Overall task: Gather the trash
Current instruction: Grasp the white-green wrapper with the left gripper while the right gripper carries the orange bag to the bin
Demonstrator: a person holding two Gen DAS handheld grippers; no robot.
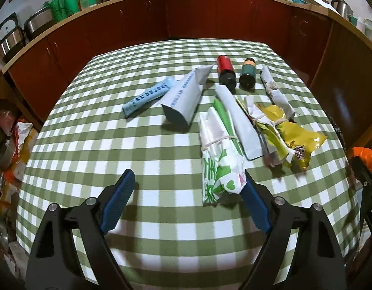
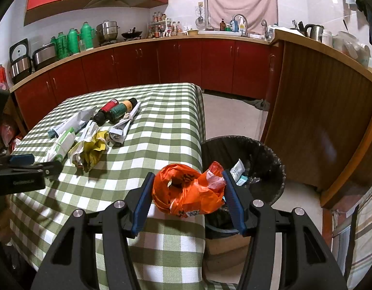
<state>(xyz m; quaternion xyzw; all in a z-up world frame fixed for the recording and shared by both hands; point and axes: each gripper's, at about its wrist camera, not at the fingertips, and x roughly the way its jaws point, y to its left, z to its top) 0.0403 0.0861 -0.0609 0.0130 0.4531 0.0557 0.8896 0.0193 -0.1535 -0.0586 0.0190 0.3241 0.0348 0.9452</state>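
Note:
My right gripper is shut on a crumpled orange plastic bag, held over the table's right edge beside a black-lined trash bin. My left gripper hangs open over the checked tablecloth, its right finger touching or just beside a green-and-white wrapper bundle. Further back lie a white pouch, a yellow wrapper bundle, a rolled paper, a red bottle, a green bottle, a grey-white carton and a blue tube.
The bin stands on the floor against the table's right side and holds a few small packets. Red cabinets with a cluttered counter run behind the table. A wooden counter stands to the right. Bags pile up left of the table.

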